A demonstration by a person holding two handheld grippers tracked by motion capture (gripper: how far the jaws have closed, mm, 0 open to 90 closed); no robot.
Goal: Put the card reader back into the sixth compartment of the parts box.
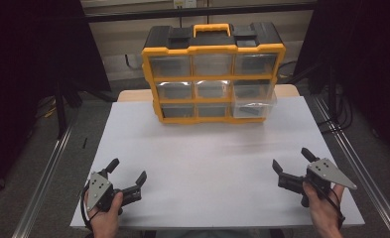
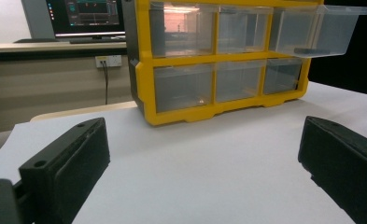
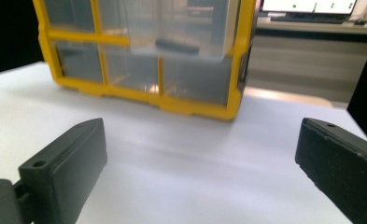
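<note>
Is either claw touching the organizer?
No, the left claw and right claw sit open near the table's front edge, apart from the yellow organizer.

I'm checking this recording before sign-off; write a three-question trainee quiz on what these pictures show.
1. True or false: the left gripper and right gripper both stand open and hold nothing.
2. Which clear plastic drawer of the yellow and black nine-drawer organizer is pulled out? A) top left B) middle centre C) middle right
3. Fill in: a small ____ object lies in that drawer.

Key: 1 true; 2 C; 3 dark.
</note>
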